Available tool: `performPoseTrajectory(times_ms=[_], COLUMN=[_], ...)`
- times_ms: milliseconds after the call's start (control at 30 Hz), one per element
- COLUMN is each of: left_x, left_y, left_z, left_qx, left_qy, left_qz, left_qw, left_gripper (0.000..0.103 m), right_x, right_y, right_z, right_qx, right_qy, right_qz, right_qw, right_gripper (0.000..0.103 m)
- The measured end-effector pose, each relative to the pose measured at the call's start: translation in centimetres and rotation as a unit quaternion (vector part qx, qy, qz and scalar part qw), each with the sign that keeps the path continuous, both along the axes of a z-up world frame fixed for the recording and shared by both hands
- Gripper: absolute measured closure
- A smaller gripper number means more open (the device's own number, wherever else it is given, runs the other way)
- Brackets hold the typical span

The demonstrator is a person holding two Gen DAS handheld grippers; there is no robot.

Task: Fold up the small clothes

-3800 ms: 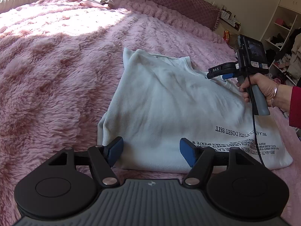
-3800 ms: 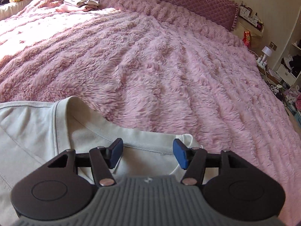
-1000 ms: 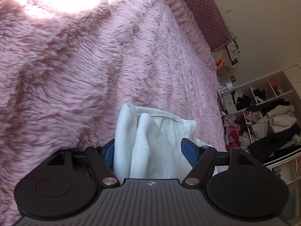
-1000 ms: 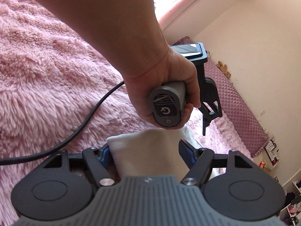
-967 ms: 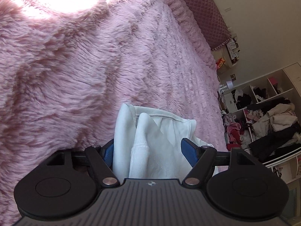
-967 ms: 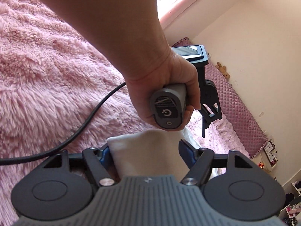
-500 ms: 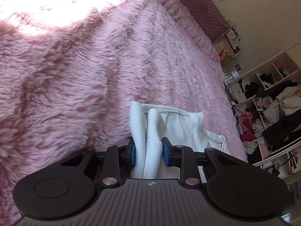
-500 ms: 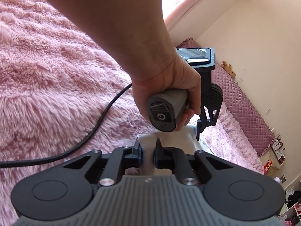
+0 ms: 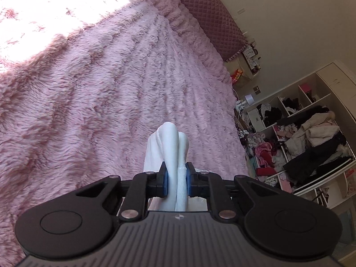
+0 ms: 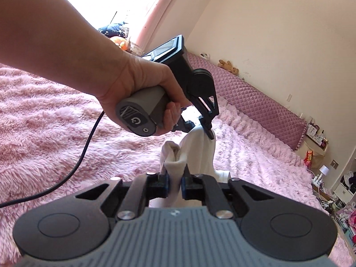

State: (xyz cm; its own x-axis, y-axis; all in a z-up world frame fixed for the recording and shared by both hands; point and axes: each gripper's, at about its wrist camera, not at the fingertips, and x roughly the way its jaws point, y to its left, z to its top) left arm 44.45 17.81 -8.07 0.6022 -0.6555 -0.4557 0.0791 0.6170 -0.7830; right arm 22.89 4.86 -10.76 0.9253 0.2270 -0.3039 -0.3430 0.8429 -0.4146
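A white shirt [image 9: 169, 142] is bunched into folds and lifted off the fluffy pink blanket [image 9: 89, 89]. In the left wrist view my left gripper [image 9: 176, 182] has its blue pads pressed on a thick fold of it, jaws still closing. My right gripper [image 10: 174, 185] is shut on another bunched edge of the shirt [image 10: 195, 151]. The right wrist view also shows a person's hand [image 10: 138, 84] holding the left gripper [image 10: 198, 127] just beyond, the cloth hanging from it. The rest of the shirt is hidden below the grippers.
The pink blanket covers the whole bed, edged by a quilted mauve cushion [image 9: 211, 22]. Open shelves stuffed with clothes [image 9: 300, 138] stand to the right. A black cable [image 10: 89, 138] trails from the left gripper's handle across the blanket.
Both grippers closed on the shirt's folded edges and rose, lifting the cloth off the blanket. The right gripper rolled, so the room now looks more level.
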Motion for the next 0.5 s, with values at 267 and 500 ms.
performPoseTrajectory(times_ms=[267,500], left_x=[-0.4,-0.2], left_y=[-9.5,-18.5], left_z=[3.1,2.8], left_qx=[0.012,-0.006], left_qy=[-0.038,-0.043], left_qz=[-0.022,-0.078], left_qw=[0.9990,0.9960], left_gripper=[0.088,0.088], right_x=[-0.8,-2.7], right_y=[-10.0,-19.0], right_z=[3.2,3.5], right_qx=[0.073,0.117], right_qy=[-0.005,-0.020], right_qz=[-0.096,-0.154], right_qw=[0.993,0.981], right_gripper=[0.100,0.100])
